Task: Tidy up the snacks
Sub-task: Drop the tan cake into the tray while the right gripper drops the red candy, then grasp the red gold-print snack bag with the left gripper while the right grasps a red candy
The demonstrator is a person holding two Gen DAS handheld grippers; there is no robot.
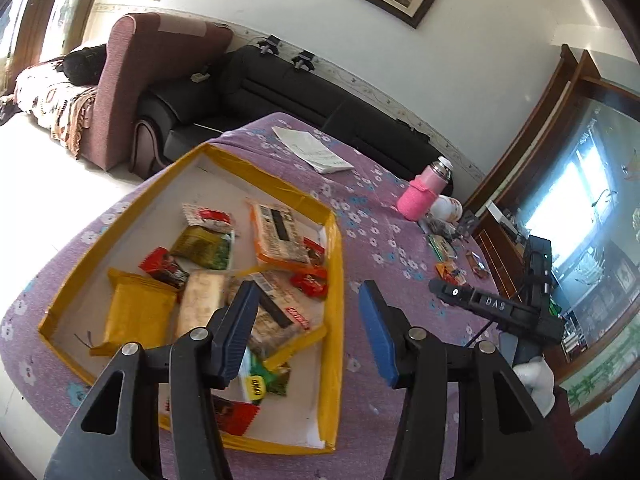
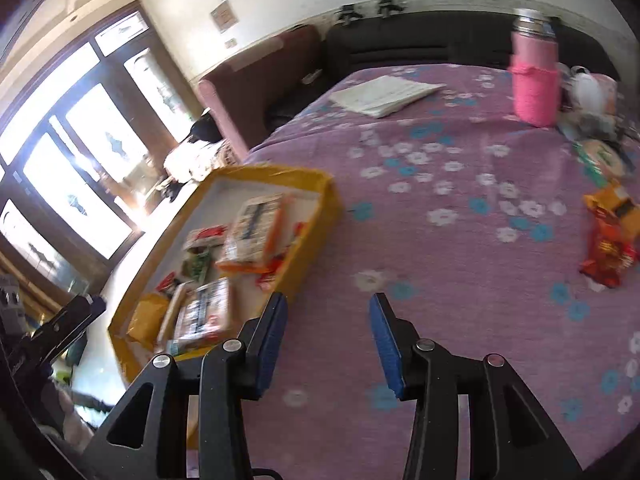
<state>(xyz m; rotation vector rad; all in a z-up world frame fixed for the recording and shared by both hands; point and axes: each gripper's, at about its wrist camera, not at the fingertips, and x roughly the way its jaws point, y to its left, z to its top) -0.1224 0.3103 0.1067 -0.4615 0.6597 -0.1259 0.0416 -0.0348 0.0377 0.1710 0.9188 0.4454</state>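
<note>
A: Hovering above the surface (image 1: 372, 216), which is covered in a purple flowered cloth, the left gripper (image 1: 308, 320) is seen with its fingers spread wide and nothing held between them. What is seen below it?

B: A shallow yellow-rimmed box (image 1: 335, 264) is seen at the left edge of the surface, and the gripper is held over the box's right wall. Snack packets are piled inside: an orange-edged packet (image 1: 278, 236) toward the far right corner, a green packet (image 1: 204, 246) near the middle, a yellow pouch (image 1: 136, 316) at the near left.

A: And the right gripper (image 2: 328, 332)?

B: Its fingers are likewise parted widely and nothing is gripped. It is held over bare cloth just right of the box (image 2: 316, 216). A red and orange snack packet (image 2: 608, 236) is left lying well apart, near the right edge of the surface.

A: What else is carried there?

B: A pink flask (image 2: 534, 80) is stood upright at the far right corner, and folded paper (image 2: 384, 94) is laid toward the far edge.
</note>
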